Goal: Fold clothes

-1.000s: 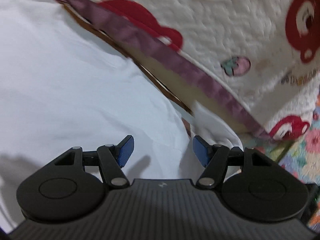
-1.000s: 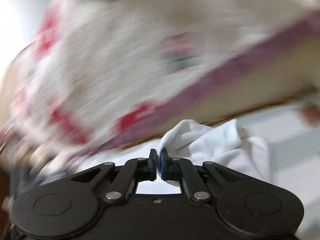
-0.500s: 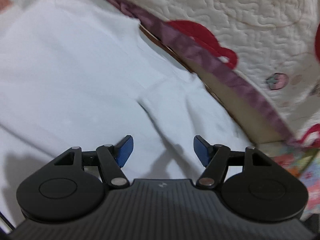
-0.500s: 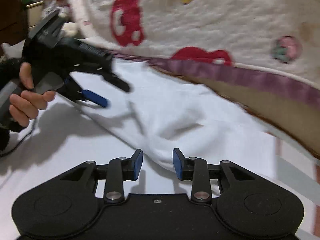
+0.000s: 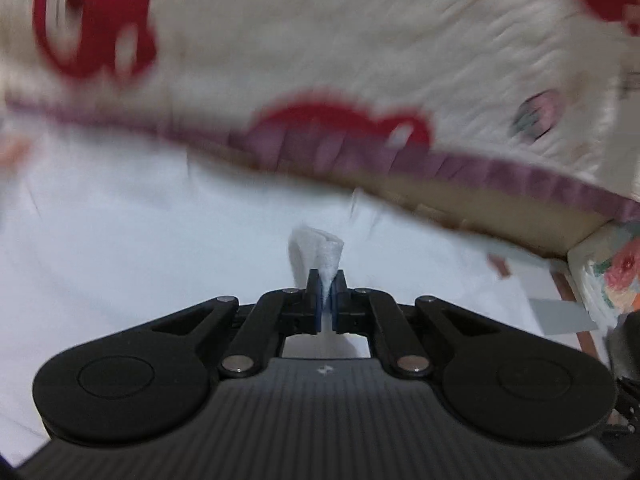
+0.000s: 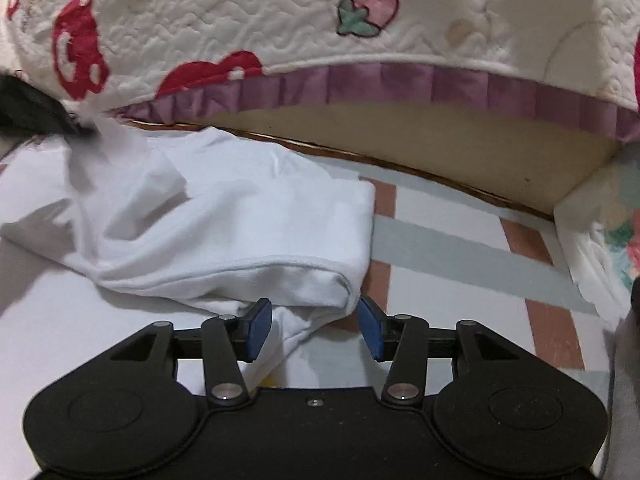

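Note:
A white garment [image 6: 224, 216] lies bunched on the checked mat, partly folded over itself. My left gripper [image 5: 327, 296] is shut on a pinch of the white garment [image 5: 316, 250], which sticks up between the blue pads; this view is blurred by motion. My right gripper [image 6: 314, 328] is open, its blue pads either side of a folded hem corner of the garment, close to the cloth. The left gripper shows as a dark blur [image 6: 36, 112] at the far left of the right wrist view, lifting cloth.
A quilted cream cover [image 6: 280, 12] with red shapes and a purple frill [image 6: 400, 84] overhangs a beige base along the back. The mat [image 6: 460, 248] has grey and brown stripes. A floral cloth [image 6: 616, 236] sits at the right edge.
The left gripper has shut on a pinch of the white garment and is moving. The right gripper, shut on cloth a second ago, let go, opened wider and now straddles a hem corner.

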